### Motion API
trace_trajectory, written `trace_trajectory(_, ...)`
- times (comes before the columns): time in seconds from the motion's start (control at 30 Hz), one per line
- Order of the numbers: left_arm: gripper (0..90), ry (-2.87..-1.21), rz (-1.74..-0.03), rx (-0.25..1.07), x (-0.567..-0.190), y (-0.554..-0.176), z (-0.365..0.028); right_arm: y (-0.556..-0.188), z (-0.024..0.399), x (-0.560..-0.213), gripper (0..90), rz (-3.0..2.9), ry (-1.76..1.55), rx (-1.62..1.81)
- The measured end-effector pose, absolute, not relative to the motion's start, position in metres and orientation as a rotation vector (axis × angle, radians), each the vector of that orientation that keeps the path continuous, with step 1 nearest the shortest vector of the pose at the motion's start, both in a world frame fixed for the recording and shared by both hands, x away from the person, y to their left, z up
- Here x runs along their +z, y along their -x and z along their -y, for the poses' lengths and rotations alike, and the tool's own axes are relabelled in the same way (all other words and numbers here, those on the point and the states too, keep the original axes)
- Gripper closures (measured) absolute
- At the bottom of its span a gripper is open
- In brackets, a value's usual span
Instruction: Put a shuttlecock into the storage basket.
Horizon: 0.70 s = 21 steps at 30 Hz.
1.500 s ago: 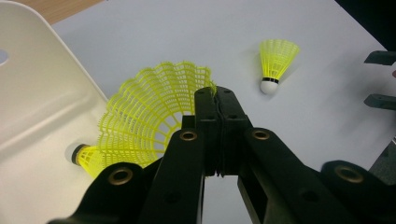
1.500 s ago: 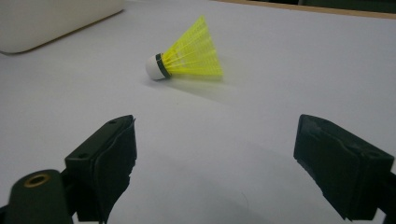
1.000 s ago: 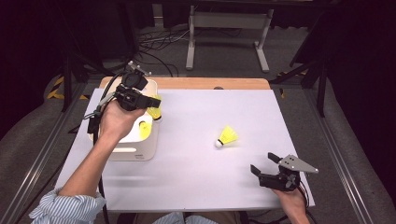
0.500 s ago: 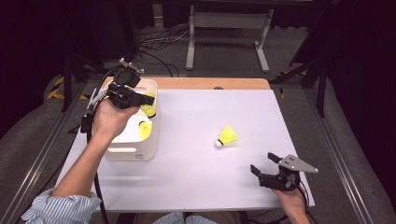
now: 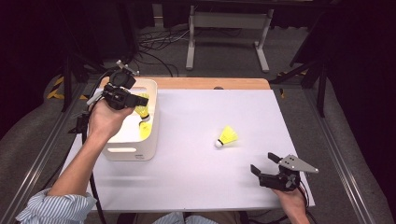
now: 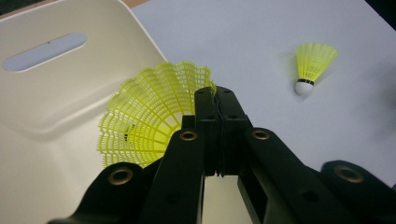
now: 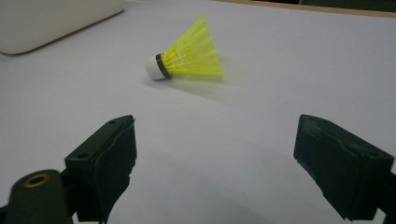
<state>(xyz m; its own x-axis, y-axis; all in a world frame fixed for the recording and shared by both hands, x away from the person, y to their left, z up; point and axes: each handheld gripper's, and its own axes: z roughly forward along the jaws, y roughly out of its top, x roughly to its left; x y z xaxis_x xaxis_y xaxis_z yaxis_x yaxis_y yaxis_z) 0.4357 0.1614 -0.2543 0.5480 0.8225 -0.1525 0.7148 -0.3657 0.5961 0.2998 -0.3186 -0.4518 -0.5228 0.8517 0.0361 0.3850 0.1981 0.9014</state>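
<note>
Left gripper (image 5: 135,100) sits over the white bin (image 5: 152,135) in the upper left of the high view, fingers pinching the skirt rim of a yellow shuttlecock (image 6: 149,112). Second shuttlecock (image 5: 226,136) lies on its side mid-frame on the bench (image 5: 196,177). Right gripper (image 5: 266,169) rests lower right, fingers spread, nothing between them.

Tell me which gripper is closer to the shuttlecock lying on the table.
Right. The right gripper sits open just toward the person from the loose shuttlecock; the left gripper is across at the white bin, clamping another shuttlecock.
</note>
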Motion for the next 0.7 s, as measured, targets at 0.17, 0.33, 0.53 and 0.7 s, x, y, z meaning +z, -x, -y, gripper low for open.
trace_trajectory(0.17,89.6,-2.171,-1.256,0.235,-0.260,-0.440,-0.165,-0.299,0.319,-0.452,13.4,-1.999,-1.152,1.289)
trace_trajectory(0.33,89.6,-2.185,-1.280,0.260,-0.266,-0.444,-0.167,-0.299,0.319,-0.451,13.4,-1.998,-1.153,1.291)
trace_trajectory(0.53,89.5,-2.195,-1.314,0.276,-0.272,-0.449,-0.170,-0.299,0.319,-0.451,13.4,-1.996,-1.150,1.292)
trace_trajectory(0.7,89.5,-2.200,-1.332,0.287,-0.277,-0.454,-0.172,-0.299,0.319,-0.451,13.4,-1.997,-1.151,1.291)
